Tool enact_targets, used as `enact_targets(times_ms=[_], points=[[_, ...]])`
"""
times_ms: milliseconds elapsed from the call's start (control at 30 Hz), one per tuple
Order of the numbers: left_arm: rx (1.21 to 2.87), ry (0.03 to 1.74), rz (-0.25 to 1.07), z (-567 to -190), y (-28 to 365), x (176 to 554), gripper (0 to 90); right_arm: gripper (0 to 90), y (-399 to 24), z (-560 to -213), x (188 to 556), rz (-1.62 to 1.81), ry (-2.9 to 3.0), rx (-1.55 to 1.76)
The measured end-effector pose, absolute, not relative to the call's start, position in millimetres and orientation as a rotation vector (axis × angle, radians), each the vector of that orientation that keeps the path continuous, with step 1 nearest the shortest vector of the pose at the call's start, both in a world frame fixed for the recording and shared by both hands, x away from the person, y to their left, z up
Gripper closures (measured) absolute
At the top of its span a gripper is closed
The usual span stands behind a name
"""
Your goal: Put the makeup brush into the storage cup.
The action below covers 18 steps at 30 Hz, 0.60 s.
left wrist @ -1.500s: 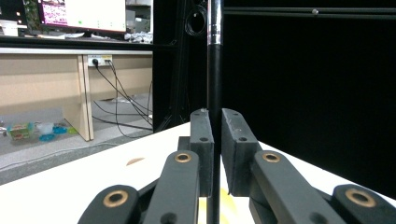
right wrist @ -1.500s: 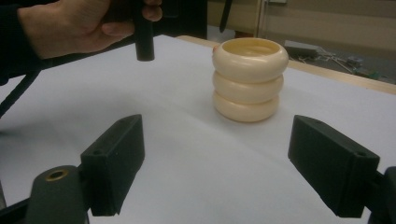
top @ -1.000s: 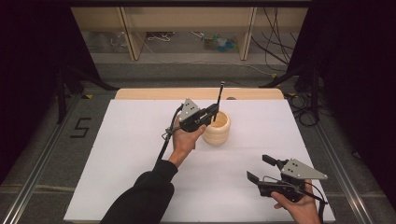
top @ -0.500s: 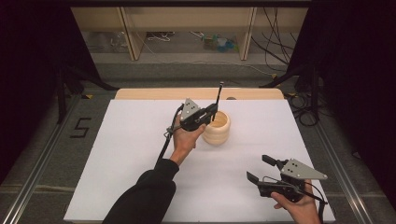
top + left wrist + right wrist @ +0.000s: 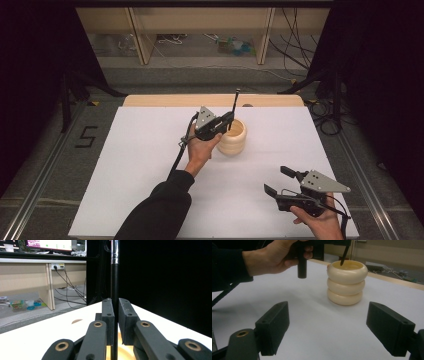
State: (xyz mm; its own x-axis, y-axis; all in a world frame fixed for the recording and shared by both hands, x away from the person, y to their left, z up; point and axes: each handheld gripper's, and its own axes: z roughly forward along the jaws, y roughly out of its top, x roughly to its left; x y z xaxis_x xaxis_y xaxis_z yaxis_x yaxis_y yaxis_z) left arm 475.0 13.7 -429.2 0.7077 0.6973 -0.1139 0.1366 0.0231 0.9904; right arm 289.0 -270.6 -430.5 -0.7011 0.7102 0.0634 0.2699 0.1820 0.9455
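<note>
The left gripper [image 5: 227, 122] is clenched on a slender black rod with a silvery metal band near its top [image 5: 114, 290]; in the left gripper view the two black pads squeeze the shaft from either side, with no gap showing. The rod stands close to upright, so its long axis runs nearly straight up and down, leaning only slightly in the high view. Its lower tip hangs just inside the open mouth of the cream-coloured holder shaped like three stacked rounded rings [image 5: 232, 137], which sits on the white table sheet [image 5: 125, 175] a little beyond the middle. From the right gripper view the tip [image 5: 342, 263] looks to be just below the rim, apart from the inner wall as far as can be told.

So the holder lies directly beneath the left jaws, and the rod's axis lines up with the holder's opening; the move ahead appears to be a straight lowering or lifting along that axis, where a sideways drift could knock the rim.

The right gripper [image 5: 280, 182] rests near the front right edge of the sheet, well apart from the holder, its jaws spread wide with nothing between them. The left hand [image 5: 200, 150] is clearly the nearer one
</note>
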Motion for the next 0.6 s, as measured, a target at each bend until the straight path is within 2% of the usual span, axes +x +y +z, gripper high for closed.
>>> enact_targets(times_ms=[600], points=[[1.529, 0.719, 0.506, -435.8, 12.2, 479.4, 83.4, 19.5, -271.9, -429.4, 288.3, 1.505, 2.08, 0.921]])
